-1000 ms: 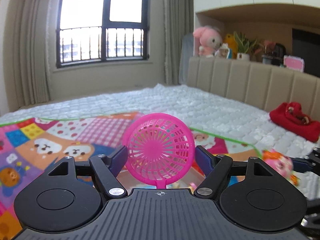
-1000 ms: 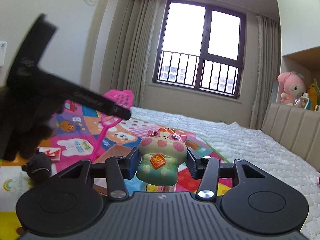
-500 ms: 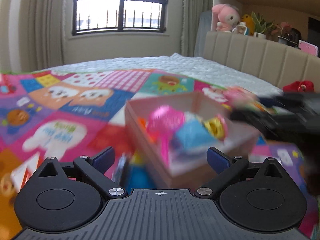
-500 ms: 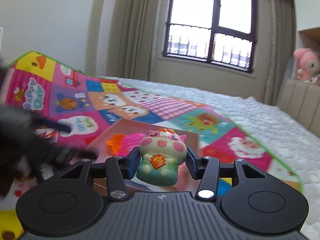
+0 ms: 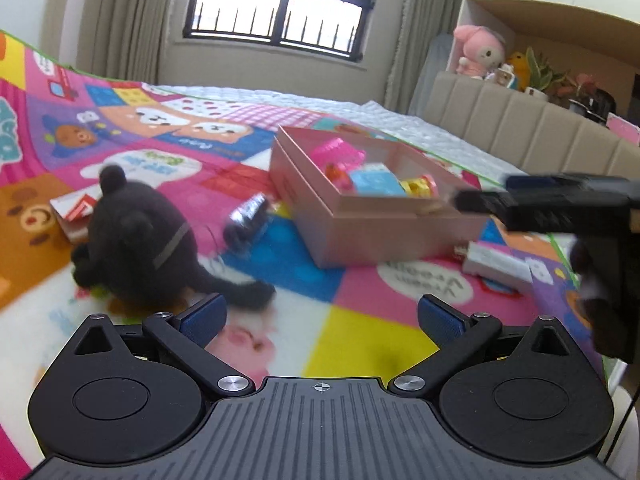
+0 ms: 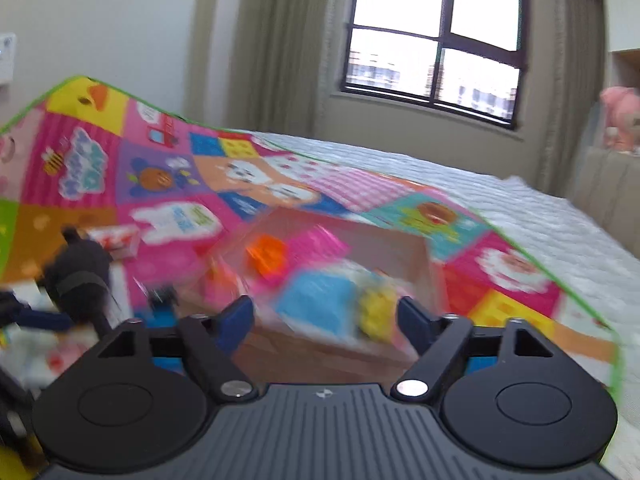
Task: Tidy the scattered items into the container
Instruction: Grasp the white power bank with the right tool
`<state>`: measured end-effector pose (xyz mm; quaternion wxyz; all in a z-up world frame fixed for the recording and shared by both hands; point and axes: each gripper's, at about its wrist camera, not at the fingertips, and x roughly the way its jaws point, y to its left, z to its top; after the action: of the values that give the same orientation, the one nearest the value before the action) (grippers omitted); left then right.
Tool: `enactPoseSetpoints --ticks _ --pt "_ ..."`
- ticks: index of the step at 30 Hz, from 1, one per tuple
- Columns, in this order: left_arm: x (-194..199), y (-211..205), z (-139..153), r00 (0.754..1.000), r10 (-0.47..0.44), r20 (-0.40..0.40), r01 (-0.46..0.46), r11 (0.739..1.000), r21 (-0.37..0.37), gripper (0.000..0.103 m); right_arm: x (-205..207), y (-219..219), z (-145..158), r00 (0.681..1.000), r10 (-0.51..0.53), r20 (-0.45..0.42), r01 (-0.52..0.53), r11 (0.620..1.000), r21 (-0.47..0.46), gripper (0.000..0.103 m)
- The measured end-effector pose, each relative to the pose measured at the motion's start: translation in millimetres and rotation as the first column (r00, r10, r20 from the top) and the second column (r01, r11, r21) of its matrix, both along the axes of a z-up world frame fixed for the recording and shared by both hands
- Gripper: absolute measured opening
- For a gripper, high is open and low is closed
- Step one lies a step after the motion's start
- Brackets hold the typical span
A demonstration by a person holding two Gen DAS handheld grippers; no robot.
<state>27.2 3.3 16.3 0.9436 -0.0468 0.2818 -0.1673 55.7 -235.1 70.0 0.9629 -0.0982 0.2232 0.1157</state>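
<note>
Pink cardboard box sits mid-mat, already holding a blue block, a yellow piece and pink toys. Left gripper hangs with fingers spread wide and empty, just short of the dark plush bear — that looks like the next pick, calling for a swing left and a close around its body. Right gripper, fingers also wide with nothing between, hovers at the box's near wall. The left view alone shows the small dark cylinder beside the box and a white carton; the right view is motion-blurred.
</note>
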Motion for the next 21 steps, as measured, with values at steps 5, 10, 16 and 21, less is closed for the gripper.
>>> enactPoseSetpoints --ticks 5,10,16,21 --pt "-13 -8 -15 0.999 0.011 0.032 -0.012 0.999 0.05 0.103 -21 -34 -31 0.992 -0.059 -0.114 0.048 0.995 -0.092 0.088" --pt "-11 -4 -19 0.999 0.023 0.024 -0.023 1.0 0.02 0.103 -9 -46 -44 0.986 -0.062 -0.157 0.047 0.994 -0.097 0.075" --pt "-11 -4 -19 0.999 0.028 0.023 -0.028 0.999 0.024 0.103 -3 -36 -49 0.981 -0.038 -0.191 0.032 0.999 -0.037 0.051" --pt "-11 -7 -19 0.999 0.033 0.02 -0.034 0.999 0.042 0.103 -40 -14 -37 0.981 0.089 -0.172 -0.086 0.996 0.028 0.049"
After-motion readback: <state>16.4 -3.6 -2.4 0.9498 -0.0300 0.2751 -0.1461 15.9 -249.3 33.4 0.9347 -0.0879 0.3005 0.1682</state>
